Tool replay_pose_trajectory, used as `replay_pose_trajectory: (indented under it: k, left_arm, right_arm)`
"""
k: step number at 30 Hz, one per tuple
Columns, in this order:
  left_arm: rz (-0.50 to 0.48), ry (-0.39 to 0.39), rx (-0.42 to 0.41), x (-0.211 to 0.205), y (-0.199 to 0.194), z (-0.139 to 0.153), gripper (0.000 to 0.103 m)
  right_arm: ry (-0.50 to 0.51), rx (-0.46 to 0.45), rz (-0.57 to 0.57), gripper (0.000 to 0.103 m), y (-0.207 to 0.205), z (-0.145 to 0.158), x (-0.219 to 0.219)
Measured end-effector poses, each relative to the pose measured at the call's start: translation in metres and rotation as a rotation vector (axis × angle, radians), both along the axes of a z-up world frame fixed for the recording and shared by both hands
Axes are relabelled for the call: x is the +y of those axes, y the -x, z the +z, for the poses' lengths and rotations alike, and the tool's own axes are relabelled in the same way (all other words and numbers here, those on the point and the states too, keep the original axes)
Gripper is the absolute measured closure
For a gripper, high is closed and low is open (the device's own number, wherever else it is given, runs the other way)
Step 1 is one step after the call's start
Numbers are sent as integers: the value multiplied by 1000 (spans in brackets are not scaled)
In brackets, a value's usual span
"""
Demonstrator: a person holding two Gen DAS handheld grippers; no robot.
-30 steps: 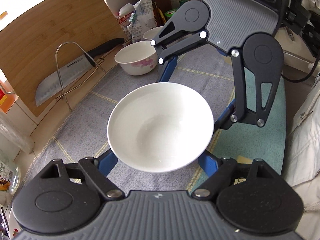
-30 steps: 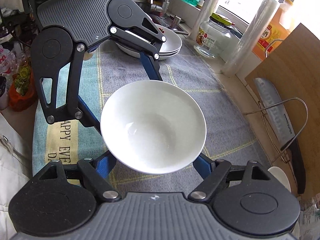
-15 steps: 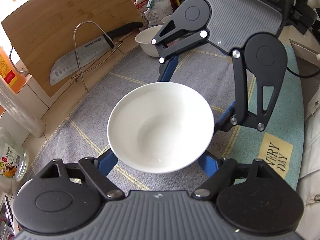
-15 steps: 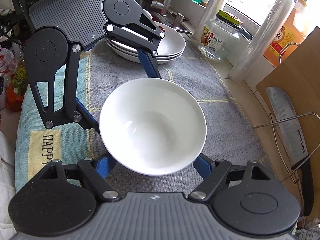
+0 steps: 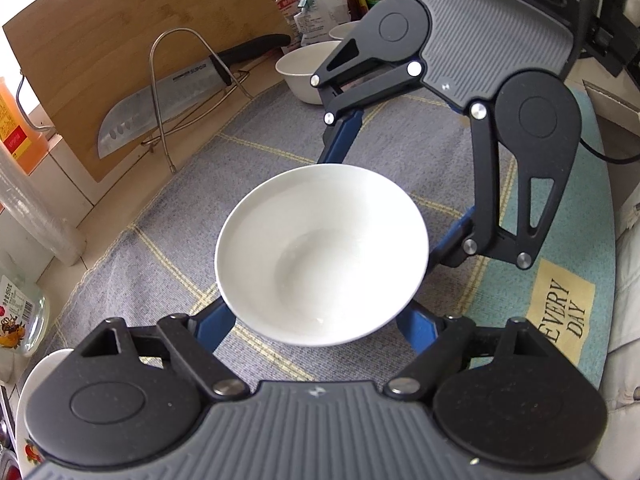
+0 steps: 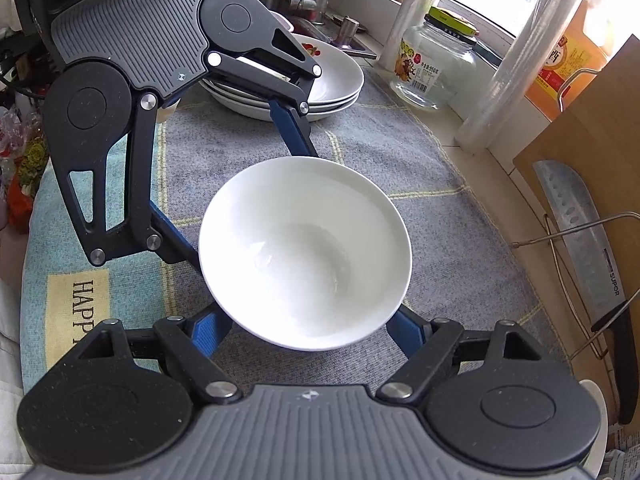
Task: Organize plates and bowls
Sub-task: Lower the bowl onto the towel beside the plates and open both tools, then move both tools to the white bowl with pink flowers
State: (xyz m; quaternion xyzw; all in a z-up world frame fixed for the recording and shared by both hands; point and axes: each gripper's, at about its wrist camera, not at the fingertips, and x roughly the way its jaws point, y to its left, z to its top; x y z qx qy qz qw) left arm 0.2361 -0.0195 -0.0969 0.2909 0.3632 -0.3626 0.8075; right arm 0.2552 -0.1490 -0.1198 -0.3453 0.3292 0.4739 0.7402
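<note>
1. Left gripper (image 5: 316, 320): jaws straddled the white bowl (image 5: 322, 256) from the near side. Blue fingers (image 5: 212, 326) ran under its wall on both flanks, and the contact itself was hidden by the rim. Read as gripping the bowl. The jaws had just eased a touch wider, bowl between them.
2. Right gripper (image 6: 308, 328): same hold from the opposite side, fingers tucked beneath the bowl. These jaws had also just eased slightly wider, with the bowl between them.
3. The bowl sat level between the four fingers, over the middle of the grey checked cloth (image 5: 180, 220) on the desk (image 5: 108, 236). Could not tell whether its foot touched the cloth.
4. Step in hand, as judged: moving one bowl with both grippers, probably near a set-down.
5. The next move called for the two grippers to work together. Either both would lower and let go evenly, or both would carry on toward the other bowls. An uneven release risked tipping the bowl.
6. Contents: the white bowl was empty, with only a wet-looking sheen inside.
7. A second white bowl (image 5: 300, 76) stood at the cloth's far edge, with another rim (image 5: 340, 30) behind it. Their insides were not visible.
8. A stack of plates (image 6: 332, 80) stood at the opposite end, well apart from the bowls. The top plate held nothing and had a fruit print on its rim.
9. Beyond the cloth, the glass jar (image 6: 436, 68) looked empty. The oil jug (image 6: 572, 60) held orange liquid.
</note>
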Motion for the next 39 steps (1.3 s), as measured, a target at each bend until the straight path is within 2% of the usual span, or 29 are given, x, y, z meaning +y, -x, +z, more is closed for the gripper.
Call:
replay_pose_trajectory:
  k: [5, 10, 16, 21, 27, 30, 36, 39]
  left_arm:
    - [38, 19, 6, 3, -3, -1, 12]
    - [73, 60, 19, 8, 2, 0, 8]
    - [148, 105, 32, 13, 15, 3, 7]
    - [256, 154, 30, 13, 29, 14, 5]
    - [446, 166, -44, 3, 42, 36, 5]
    - [518, 207, -84, -6, 39, 47, 5]
    - [546, 294, -138, -40, 30, 61, 5]
    - [533, 325, -120, -60, 27, 62, 5]
  right_arm:
    - [-46, 24, -19, 0, -1, 5, -6]
    - [-64, 26, -59, 0, 1, 8, -11]
    - [-96, 43, -131, 0, 11, 11, -25]
    - [-119, 61, -267, 0, 14, 11, -42]
    - [-144, 62, -438, 0, 19, 14, -69]
    - [-158, 47, -538, 0, 19, 17, -85]
    - [-170, -7, -705, 0, 26, 13, -115]
    - [-189, 8, -770, 0, 25, 10, -132]
